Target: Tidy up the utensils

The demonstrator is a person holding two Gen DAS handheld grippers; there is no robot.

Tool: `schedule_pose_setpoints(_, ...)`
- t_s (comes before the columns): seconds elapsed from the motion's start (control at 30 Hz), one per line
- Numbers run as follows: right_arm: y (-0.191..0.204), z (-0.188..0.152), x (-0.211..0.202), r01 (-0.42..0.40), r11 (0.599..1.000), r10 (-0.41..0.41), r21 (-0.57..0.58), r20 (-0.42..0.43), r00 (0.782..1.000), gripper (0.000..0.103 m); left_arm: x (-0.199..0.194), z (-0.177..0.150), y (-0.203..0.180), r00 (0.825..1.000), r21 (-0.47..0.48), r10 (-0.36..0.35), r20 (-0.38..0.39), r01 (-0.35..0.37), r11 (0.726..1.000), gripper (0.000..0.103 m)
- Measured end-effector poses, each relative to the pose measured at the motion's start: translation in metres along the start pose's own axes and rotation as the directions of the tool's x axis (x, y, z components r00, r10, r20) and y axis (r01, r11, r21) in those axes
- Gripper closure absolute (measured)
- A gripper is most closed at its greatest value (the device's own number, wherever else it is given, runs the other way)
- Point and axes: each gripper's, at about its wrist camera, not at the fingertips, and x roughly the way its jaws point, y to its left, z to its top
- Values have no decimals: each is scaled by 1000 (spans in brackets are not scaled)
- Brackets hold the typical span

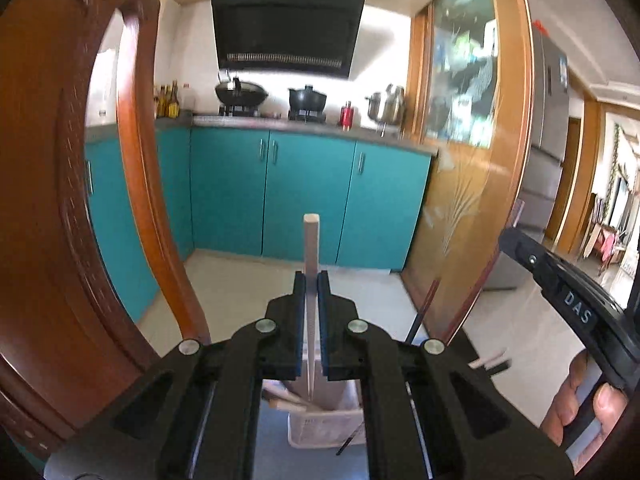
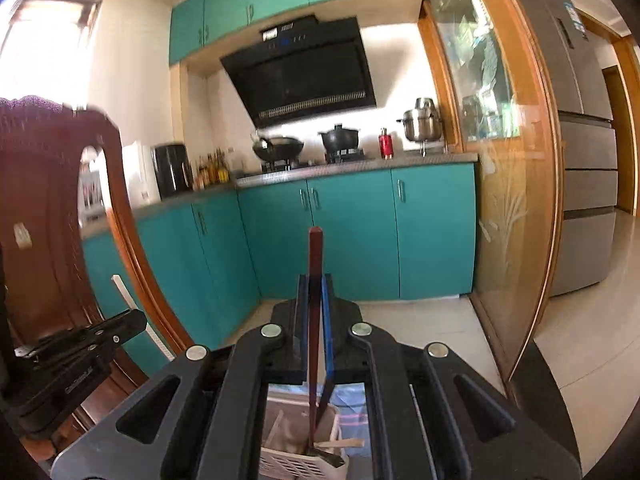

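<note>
My left gripper (image 1: pixel 311 280) is shut on a pale wooden chopstick (image 1: pixel 311 240) held upright; its lower end reaches down into a white perforated utensil basket (image 1: pixel 320 428). My right gripper (image 2: pixel 315 284) is shut on a dark red chopstick (image 2: pixel 315 256), also upright, with its lower end in the same basket (image 2: pixel 296 460). The basket holds several other sticks. The right gripper (image 1: pixel 560 292) shows at the right of the left wrist view, and the left gripper (image 2: pixel 80 340) at the left of the right wrist view with the pale chopstick (image 2: pixel 136 316).
A carved wooden chair back (image 1: pixel 60 200) stands close on the left. A blue cloth (image 1: pixel 272 448) lies under the basket. A glass sliding door (image 1: pixel 472 160) is on the right. Teal kitchen cabinets (image 1: pixel 304 192) and a stove with pots are beyond.
</note>
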Motion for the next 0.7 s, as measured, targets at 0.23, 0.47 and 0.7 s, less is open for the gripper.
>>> schedule_pose_setpoints(0.23,-6,-32,20,-17,999,15,-27,-98,995,95,16,-33,12,997,-7,-19,-69,19,1000,86)
schedule_pose_setpoints(0.47,-32,-32,-4,4,999,0,34,-105,994,66,-36,-49,46,989,-108,-93,116,106,989,57)
schedule_pose_setpoints(0.7,-20,-3,-7,-25,997,37,69,-176,984,66,-43,-103,72,996,-156,-34,80,46,987,57)
